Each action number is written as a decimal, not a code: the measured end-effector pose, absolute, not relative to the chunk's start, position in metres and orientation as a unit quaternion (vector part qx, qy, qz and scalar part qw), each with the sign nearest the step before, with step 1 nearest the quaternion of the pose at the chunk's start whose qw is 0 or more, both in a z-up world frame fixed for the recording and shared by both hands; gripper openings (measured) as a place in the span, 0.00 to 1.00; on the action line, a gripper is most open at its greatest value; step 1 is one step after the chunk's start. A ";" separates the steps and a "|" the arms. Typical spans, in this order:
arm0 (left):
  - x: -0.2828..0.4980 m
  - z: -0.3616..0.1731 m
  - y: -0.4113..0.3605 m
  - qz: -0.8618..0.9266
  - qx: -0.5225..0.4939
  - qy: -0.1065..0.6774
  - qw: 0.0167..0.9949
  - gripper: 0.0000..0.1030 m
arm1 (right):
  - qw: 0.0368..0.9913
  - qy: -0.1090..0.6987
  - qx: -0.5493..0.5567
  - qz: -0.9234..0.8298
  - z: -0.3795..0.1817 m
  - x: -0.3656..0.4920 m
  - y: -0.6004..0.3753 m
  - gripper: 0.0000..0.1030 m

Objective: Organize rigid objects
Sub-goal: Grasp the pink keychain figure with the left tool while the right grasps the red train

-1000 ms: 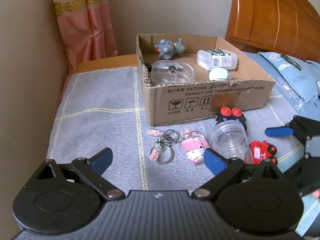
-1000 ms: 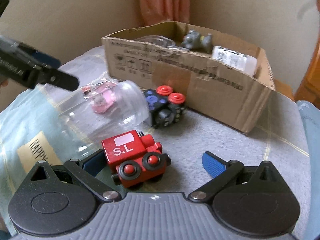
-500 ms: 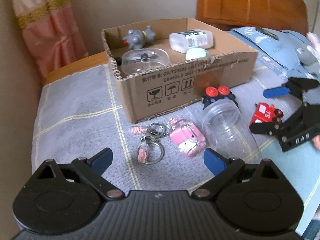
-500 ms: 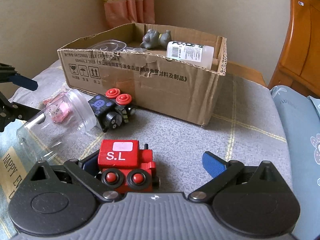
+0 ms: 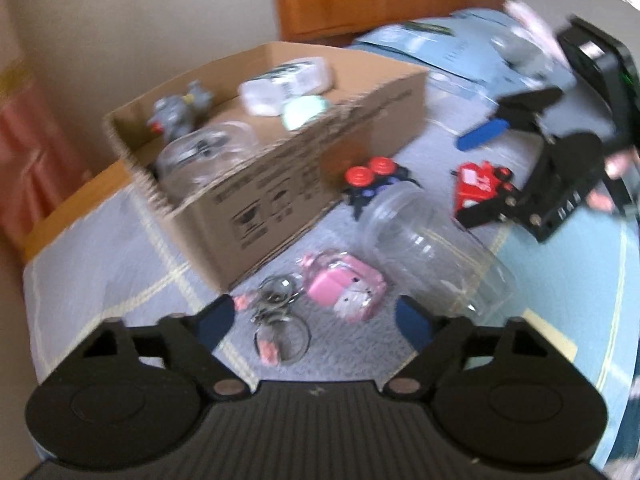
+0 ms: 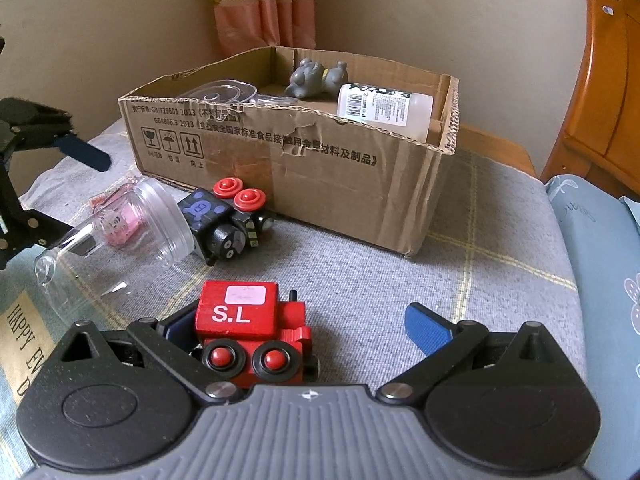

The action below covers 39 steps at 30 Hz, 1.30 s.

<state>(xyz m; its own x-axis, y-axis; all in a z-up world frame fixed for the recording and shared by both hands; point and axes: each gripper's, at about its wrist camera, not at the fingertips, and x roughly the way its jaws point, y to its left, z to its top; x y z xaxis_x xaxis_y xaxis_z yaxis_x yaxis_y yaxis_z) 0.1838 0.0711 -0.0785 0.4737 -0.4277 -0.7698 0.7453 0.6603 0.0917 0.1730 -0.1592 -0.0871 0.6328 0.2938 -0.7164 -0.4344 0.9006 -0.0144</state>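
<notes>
Your cardboard box fills the upper middle of the right wrist view, already holding a grey figurine, a white labelled bottle and clear plastic lids. Below and left of it a clear plastic jar lies on its side on the grey checked cloth, its mouth touching the black toy car with red knobs. At bottom centre, your right gripper is spread wide with the red toy train between its fingers, hard against the left one and well off the right. Your left gripper is likewise released, holding nothing, over the pink keychain charm and key rings. Risk, as I judge it: closing off-centre could shove or twist the train on its wheels so it rolls or squirts out; the jar may roll if you bump it; the left view is blurred, so aim there is uncertain. Readable writing: "S.L" on the train, "HAPPY" at lower left on the blue fabric, "GB4806.9" and Chinese print with handling symbols on the box.
</notes>
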 end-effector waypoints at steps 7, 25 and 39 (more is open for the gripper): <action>0.193 -0.081 0.063 -0.398 0.257 0.351 0.808 0.70 | 0.898 0.377 -0.094 0.206 -0.086 0.174 -0.161 1.00; 0.194 -0.082 0.053 -0.435 0.264 0.353 0.785 0.54 | 0.898 0.373 -0.095 0.212 -0.087 0.176 -0.163 1.00; 0.150 -0.079 0.057 -0.423 0.262 0.371 0.784 0.57 | 0.888 0.378 -0.108 0.240 -0.083 0.163 -0.158 1.00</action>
<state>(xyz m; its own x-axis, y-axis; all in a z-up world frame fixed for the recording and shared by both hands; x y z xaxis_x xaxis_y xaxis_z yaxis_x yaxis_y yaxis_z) 0.1505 0.0573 -0.0791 0.3673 -0.4692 -0.8031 0.8577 0.5048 0.0974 0.1626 -0.1579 -0.0829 0.5991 0.3444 -0.7228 -0.5078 0.8614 -0.0105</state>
